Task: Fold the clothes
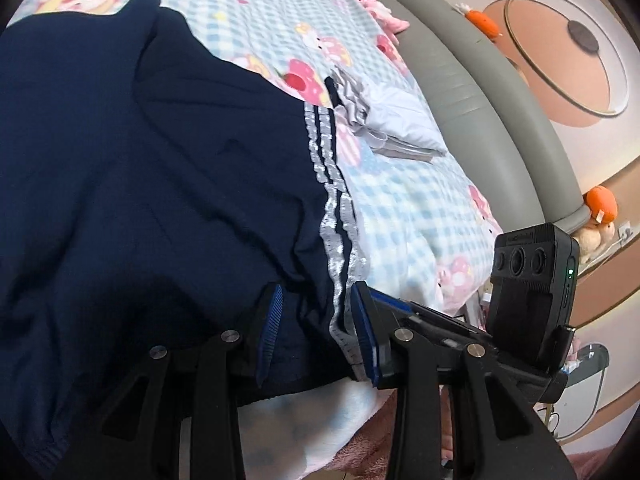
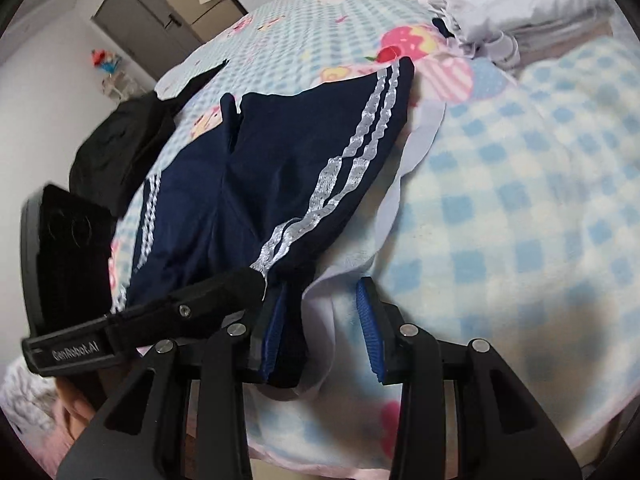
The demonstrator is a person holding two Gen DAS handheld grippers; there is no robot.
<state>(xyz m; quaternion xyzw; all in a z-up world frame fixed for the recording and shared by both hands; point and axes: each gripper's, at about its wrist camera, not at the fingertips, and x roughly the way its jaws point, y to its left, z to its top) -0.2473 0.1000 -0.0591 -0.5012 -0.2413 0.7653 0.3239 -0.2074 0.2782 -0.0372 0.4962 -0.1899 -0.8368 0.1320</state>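
Navy shorts with two white side stripes lie spread on the checked blanket. My left gripper is open with its jaws on either side of the striped edge of the shorts near the bed's front edge. In the right wrist view the shorts lie left of centre. My right gripper is open, and the shorts' near corner lies against its left pad. The left gripper's body crosses that view from the left.
A blue checked cartoon blanket covers the bed. A folded pale grey garment lies further back, also in the right wrist view. A black garment sits at the bed's left edge. A grey padded headboard runs along the right.
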